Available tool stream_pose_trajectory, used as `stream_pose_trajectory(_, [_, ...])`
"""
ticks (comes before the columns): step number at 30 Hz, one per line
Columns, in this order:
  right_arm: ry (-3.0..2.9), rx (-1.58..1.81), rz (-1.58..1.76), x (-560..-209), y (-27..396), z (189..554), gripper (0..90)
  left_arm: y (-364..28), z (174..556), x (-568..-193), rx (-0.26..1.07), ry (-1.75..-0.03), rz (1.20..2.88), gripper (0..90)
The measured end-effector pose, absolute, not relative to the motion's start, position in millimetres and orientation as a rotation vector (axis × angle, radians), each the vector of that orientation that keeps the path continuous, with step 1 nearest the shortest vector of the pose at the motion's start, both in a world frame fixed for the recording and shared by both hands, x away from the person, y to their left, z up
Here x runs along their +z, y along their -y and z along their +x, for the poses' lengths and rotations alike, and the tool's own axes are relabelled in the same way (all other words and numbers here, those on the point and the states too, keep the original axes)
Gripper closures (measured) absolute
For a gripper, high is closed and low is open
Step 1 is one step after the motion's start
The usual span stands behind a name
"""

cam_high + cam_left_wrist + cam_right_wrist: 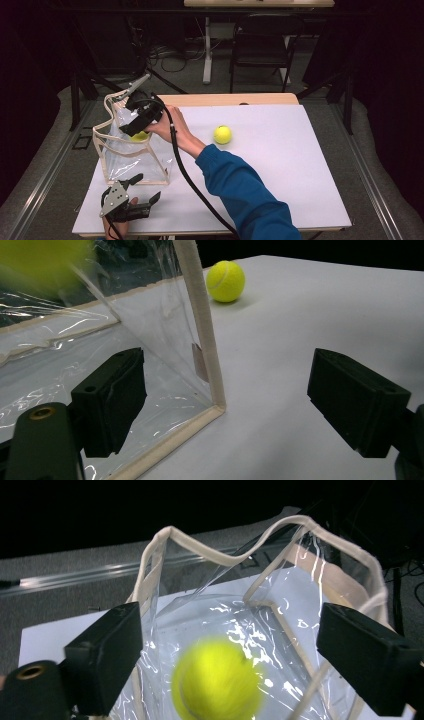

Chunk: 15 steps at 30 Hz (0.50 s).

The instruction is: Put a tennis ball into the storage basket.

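High view: your right gripper (141,120), jaws wide and empty, sits over the bag (131,150); the other ball (222,134) lies at 3 o'clock.

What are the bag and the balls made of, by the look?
Bag: clear glossy plastic film, likely vinyl, judging by glare and creases; cream woven-looking edge trim. Ball on table: yellow-green fuzzy felt with a pale seam, tennis-ball style. Ball in bag: same colour, blurred.

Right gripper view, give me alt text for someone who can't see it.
A blurred yellow tennis ball sits inside the open mouth of a clear plastic bag with cream trim, seen from above between the right gripper's two black jaws, which stand wide apart. The bag rests on a white table, with dark floor beyond.
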State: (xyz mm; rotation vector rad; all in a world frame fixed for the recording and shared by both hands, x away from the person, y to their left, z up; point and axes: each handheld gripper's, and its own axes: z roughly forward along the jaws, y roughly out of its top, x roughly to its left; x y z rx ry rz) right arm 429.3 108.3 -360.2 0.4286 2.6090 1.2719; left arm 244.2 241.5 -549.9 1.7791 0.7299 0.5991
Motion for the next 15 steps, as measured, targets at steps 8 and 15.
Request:
stream_pose_trajectory(8, [-2.575,1.35,0.45,-344.5,-74.5,427.6,0.0,-242.0,244.1,-549.4,0.599,-0.724,1.776,16.0])
stream_pose_trajectory(15, [-2.55,1.35,0.46,-343.4,-45.3,420.5,0.0,-239.1,241.4,-548.0,0.617,-0.722,1.783,16.1])
